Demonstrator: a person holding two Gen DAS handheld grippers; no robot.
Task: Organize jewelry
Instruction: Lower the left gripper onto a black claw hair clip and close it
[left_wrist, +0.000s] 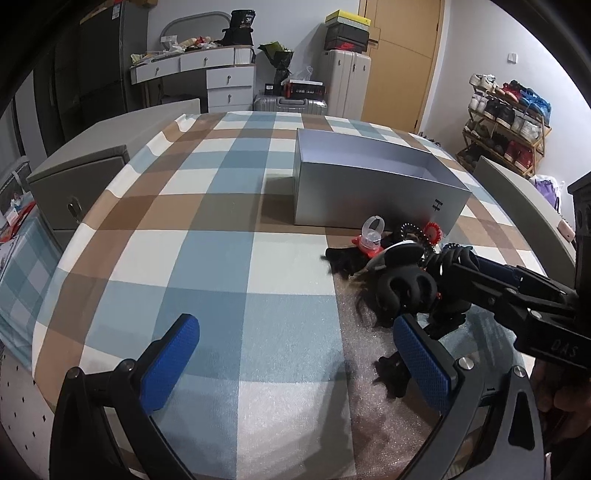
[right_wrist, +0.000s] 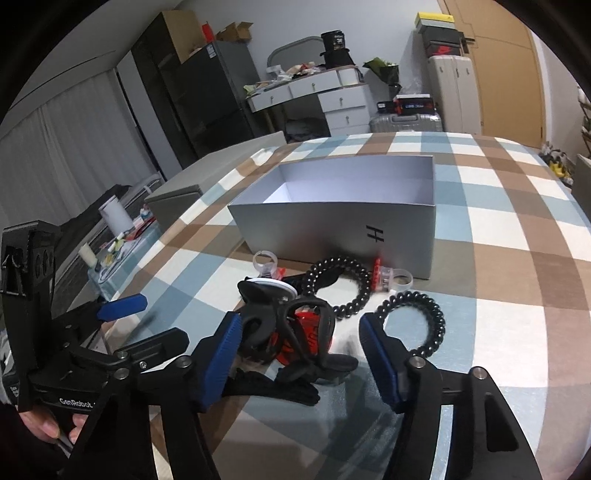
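Both grippers' fingers wide — right gripper (right_wrist: 299, 354) around black clip (right_wrist: 295, 332), left gripper (left_wrist: 295, 365) beside.

The left gripper (left_wrist: 295, 365) hangs low over the checked tablecloth (left_wrist: 207, 258), its blue-padded fingers (left_wrist: 170, 365) spread wide with nothing between them. Just beyond its right finger lies a dark heap of jewelry (left_wrist: 399, 280) — black pieces, a clear-and-red ring (left_wrist: 371, 236), a beaded coil. The right gripper (left_wrist: 454, 264) reaches into that heap from the right. Farther ahead stands an open silver box (left_wrist: 369, 195).
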